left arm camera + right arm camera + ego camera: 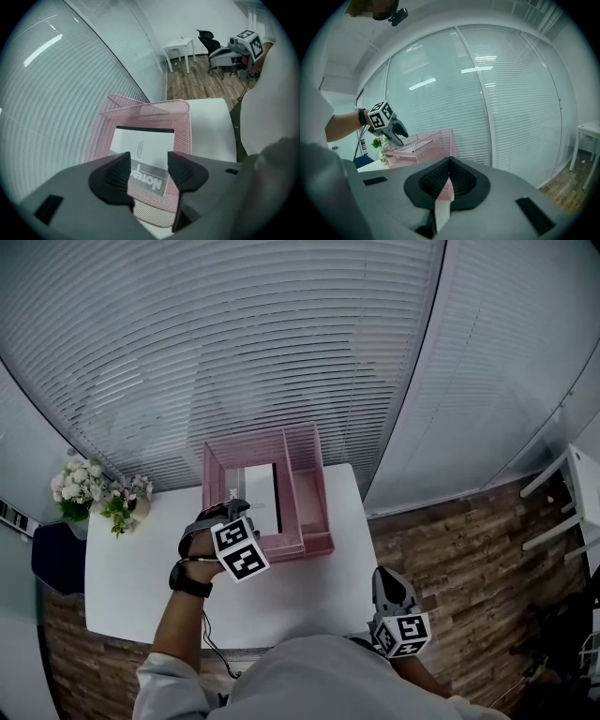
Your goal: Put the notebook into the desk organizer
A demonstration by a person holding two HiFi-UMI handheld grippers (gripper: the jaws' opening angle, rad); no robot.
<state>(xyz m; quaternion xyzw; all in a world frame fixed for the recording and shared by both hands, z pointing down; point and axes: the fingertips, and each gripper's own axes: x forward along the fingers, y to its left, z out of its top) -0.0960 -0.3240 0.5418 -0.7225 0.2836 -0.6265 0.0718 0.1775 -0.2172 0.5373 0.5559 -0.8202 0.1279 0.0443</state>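
Notebook (143, 146) flat inside desk organizer (183, 129); judged light, thin, bendy; best pinched at near edge; left gripper (149, 171) fingers wide, empty; right gripper (449, 179) fingers together.

The table (141, 577) stands against the window blinds (234, 352), which run behind it. The desk organizer (314, 545) sits on the table's far edge, toward its right half, just before the blinds. The notebook (258, 488) lies in the organizer's left compartment; the narrower compartment is to its right. A pot of flowers (89, 488) stands on the table's far left corner, well apart from the organizer, and a chair (56, 559) is beside the table's left side. The left gripper (149, 164) hangs above the organizer's near wall, in front of the notebook. The right gripper (392, 579) is off the table's near right corner. A side table (577, 488) stands far right.
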